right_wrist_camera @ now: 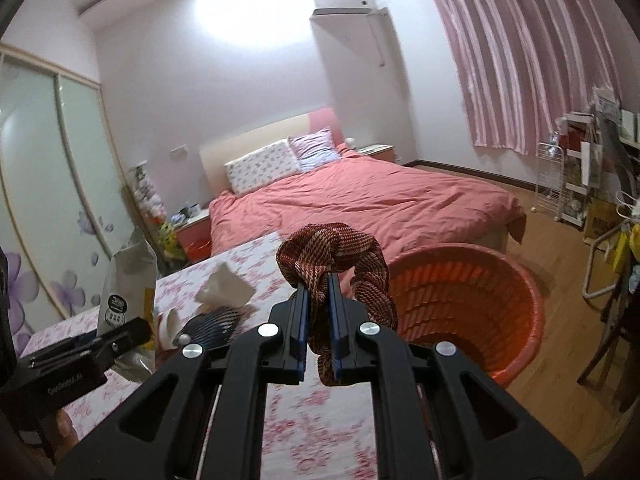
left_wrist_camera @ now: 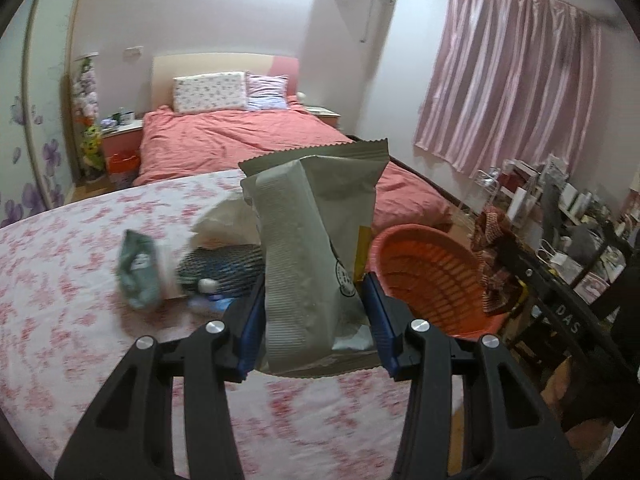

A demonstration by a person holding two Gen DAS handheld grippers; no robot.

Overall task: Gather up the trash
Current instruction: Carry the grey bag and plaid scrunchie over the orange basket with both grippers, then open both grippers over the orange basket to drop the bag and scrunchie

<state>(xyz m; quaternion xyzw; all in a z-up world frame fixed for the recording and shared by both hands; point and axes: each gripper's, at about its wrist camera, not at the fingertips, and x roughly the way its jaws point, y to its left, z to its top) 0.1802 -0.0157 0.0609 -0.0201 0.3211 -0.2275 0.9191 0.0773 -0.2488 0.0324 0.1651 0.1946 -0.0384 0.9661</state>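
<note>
My left gripper point(left_wrist_camera: 314, 284) is shut on a grey-green snack bag point(left_wrist_camera: 312, 232), held upright above the flowered tablecloth point(left_wrist_camera: 60, 280). The same snack bag point(right_wrist_camera: 128, 276) shows at the left of the right wrist view, with the left gripper point(right_wrist_camera: 132, 332) below it. My right gripper point(right_wrist_camera: 318, 280) is shut on a crumpled red-brown woven cloth point(right_wrist_camera: 332, 248), which hangs over its fingertips. The red-brown cloth point(left_wrist_camera: 494, 248) also shows at the right in the left wrist view. An orange plastic basket point(left_wrist_camera: 436, 280) stands just right of the table; its rim point(right_wrist_camera: 532, 300) lies right of the cloth.
On the table lie a green packet point(left_wrist_camera: 138, 272), crumpled white paper point(right_wrist_camera: 226, 288), a dark mesh piece point(right_wrist_camera: 218, 322) and a small white cap point(left_wrist_camera: 206, 284). Behind is a bed with a pink cover point(right_wrist_camera: 360, 200). A cluttered rack point(right_wrist_camera: 576, 176) and chair point(right_wrist_camera: 608, 272) stand at the right.
</note>
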